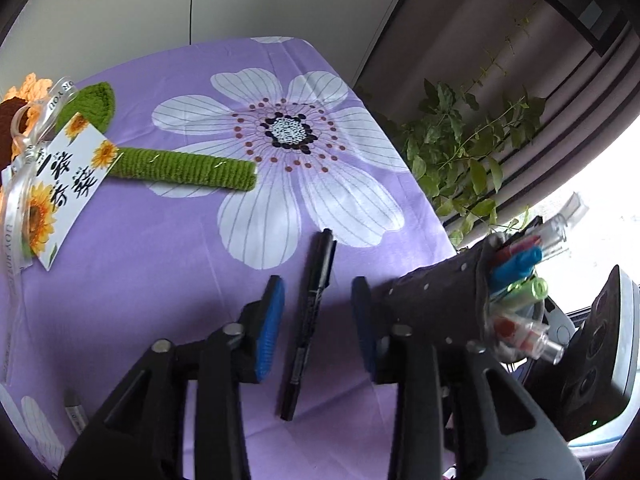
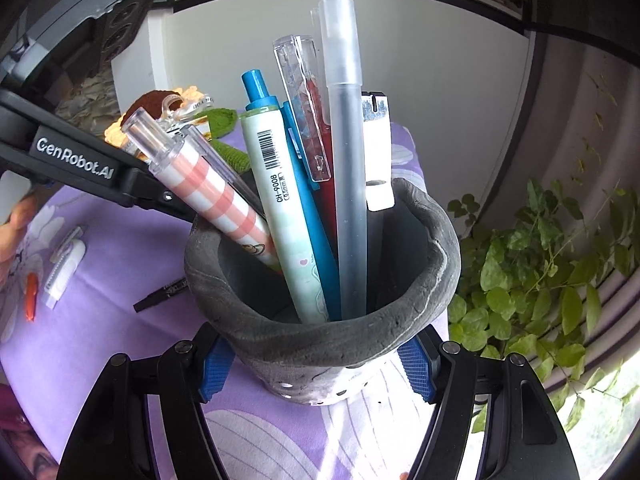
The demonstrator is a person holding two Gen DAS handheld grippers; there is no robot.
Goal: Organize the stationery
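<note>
1. Left hand-held gripper (image 1: pixel 318 316), low centre of the left wrist view: blue pads spread wide, holding nothing, straddling a black pen (image 1: pixel 310 322) lying lengthwise on the purple floral cloth (image 1: pixel 168 264) over the bench. Neither pad touching the pen.
2. Just right of that gripper, a dark pen holder (image 1: pixel 436 300) tipped toward the right edge of the frame, pens poking from its mouth.
3. Right hand-held gripper (image 2: pixel 318 364), bottom centre of the right wrist view: blue pads against opposite sides of the grey pen holder (image 2: pixel 320 344), apparently clamped on it, though actual contact sits half hidden under the rim.
4. Inside the holder, filling the middle of the frame: a pink-striped pen (image 2: pixel 208 188), a pale green barcoded pen (image 2: pixel 280 208), a blue pen, a red pen with a clear clip, and a frosted grey pen (image 2: pixel 348 152).
5. Further out, far left of the right wrist view: a white correction tape (image 2: pixel 64 268) and a small orange item (image 2: pixel 31 294) loose on the cloth. Upper left of the left wrist view: a crocheted sunflower with a green stem (image 1: pixel 184 168) and a gift card. Leafy plant (image 2: pixel 552 280) at right.
6. Likely risks: pads closing off-centre and rolling the black pen away across the slippery cloth; the tilted holder spilling its pens if the right grip loosens; the left gripper knocking the holder, given how close together they stand.
</note>
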